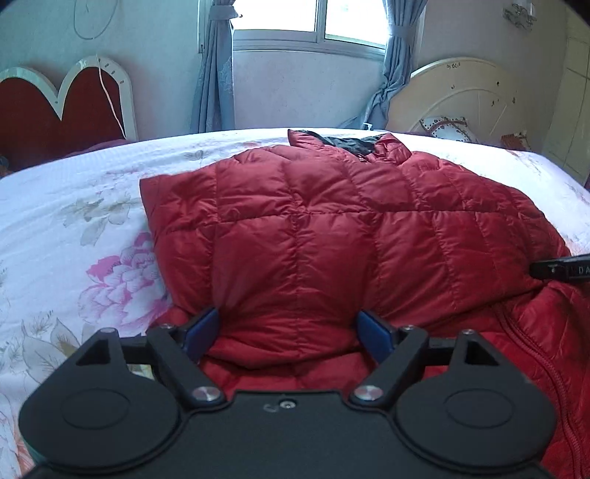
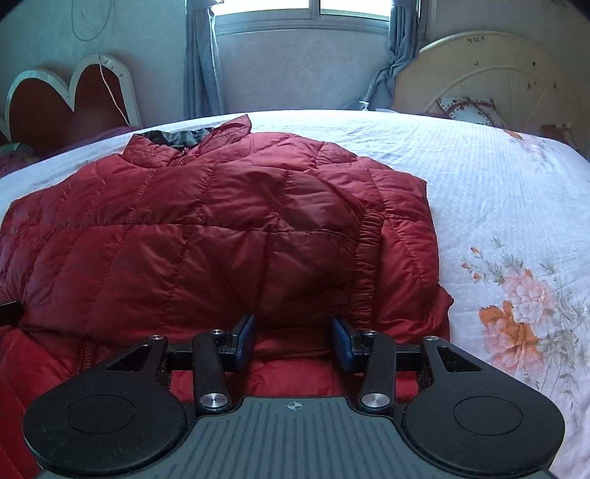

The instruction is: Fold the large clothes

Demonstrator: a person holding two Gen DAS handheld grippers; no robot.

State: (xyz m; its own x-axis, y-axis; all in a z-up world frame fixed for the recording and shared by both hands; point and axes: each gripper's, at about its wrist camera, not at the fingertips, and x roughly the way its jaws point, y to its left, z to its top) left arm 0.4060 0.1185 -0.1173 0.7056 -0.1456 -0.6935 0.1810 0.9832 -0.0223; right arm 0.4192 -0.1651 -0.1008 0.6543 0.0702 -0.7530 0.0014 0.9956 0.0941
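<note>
A red quilted down jacket [image 1: 332, 228] lies on the bed, collar and dark lining at the far end, both sides folded in over the middle. It also shows in the right wrist view [image 2: 206, 235]. My left gripper [image 1: 289, 331] is open, its blue pads [image 1: 202, 328] either side of a puffed fold at the jacket's near hem. My right gripper [image 2: 293, 341] is open too, its pads [image 2: 341, 339] straddling the near hem beside an elastic cuff [image 2: 365, 258]. The tip of the right gripper shows at the right edge of the left wrist view [image 1: 560, 271].
The bed has a white floral cover [image 1: 73, 235], also in the right wrist view [image 2: 497, 206]. A red heart-shaped headboard [image 1: 55, 110] and a round cream headboard [image 1: 479, 95] lean on the far wall. A curtained window [image 1: 313, 22] is behind. A patterned pillow [image 2: 468, 108] lies at far right.
</note>
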